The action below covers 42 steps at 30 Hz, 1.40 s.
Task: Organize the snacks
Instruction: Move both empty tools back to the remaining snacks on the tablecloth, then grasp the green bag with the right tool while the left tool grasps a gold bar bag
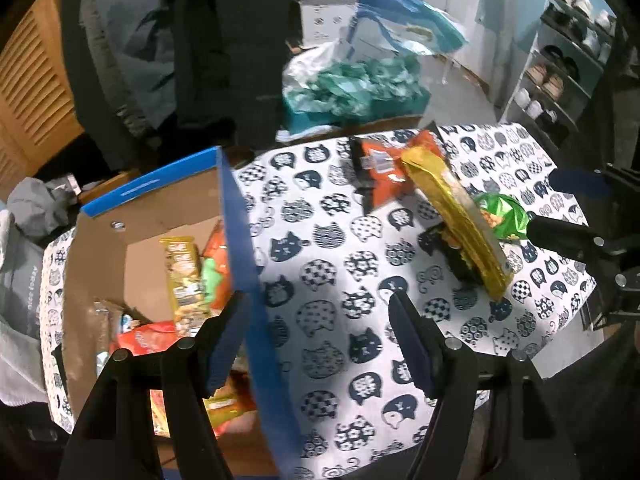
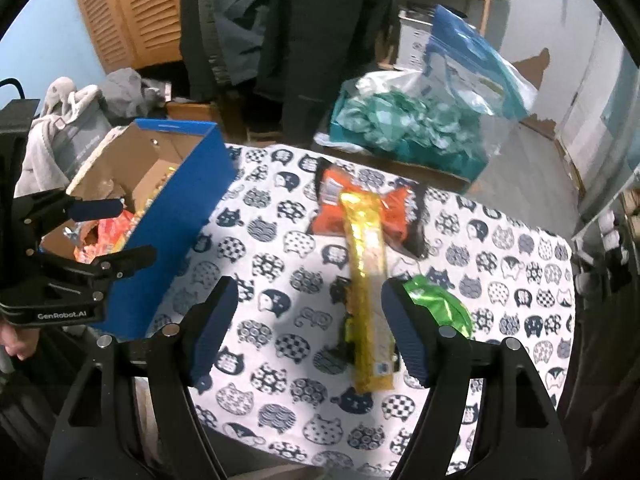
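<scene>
Cat-print tablecloth (image 2: 280,384) before hanging coats (image 2: 288,40), louvered doors (image 2: 132,12).

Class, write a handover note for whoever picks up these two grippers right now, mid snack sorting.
Left gripper: open, empty, above the blue box's wall.
Right gripper: open, empty, over the gold packet.
Done: several snacks already in the box.
Left on the cat-print cloth: gold packet lying across the orange bag and a dark packet; green bag beside them.
</scene>
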Each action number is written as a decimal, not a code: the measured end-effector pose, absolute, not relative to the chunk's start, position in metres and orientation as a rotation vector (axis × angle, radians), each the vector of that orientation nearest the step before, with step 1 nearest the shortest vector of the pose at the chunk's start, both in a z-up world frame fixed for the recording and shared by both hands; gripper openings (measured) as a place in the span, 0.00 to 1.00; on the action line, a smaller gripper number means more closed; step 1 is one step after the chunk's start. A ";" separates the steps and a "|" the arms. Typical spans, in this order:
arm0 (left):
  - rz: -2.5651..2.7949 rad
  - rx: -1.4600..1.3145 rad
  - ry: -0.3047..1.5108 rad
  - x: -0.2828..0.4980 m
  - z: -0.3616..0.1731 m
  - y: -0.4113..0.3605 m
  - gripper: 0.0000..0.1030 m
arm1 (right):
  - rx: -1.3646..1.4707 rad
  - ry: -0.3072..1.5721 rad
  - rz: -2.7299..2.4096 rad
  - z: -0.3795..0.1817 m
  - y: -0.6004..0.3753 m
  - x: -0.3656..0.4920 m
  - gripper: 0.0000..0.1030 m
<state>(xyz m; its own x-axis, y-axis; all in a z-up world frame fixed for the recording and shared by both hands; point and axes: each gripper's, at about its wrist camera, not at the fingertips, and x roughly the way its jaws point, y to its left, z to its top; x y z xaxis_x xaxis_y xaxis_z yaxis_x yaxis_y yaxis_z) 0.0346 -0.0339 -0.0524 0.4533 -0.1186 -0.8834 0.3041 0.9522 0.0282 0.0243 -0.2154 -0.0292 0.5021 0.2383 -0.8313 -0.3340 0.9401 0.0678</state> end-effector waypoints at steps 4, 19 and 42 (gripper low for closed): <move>-0.278 0.208 1.091 0.035 -0.057 -0.053 0.70 | -0.095 0.990 0.329 -0.033 -0.234 0.022 0.72; -0.325 0.186 1.183 0.051 -0.074 -0.117 0.71 | -0.059 1.031 0.257 -0.061 -0.306 0.021 0.74; -0.227 -0.071 1.297 0.097 -0.122 -0.162 0.75 | -0.130 1.166 0.409 -0.112 -0.364 0.082 0.74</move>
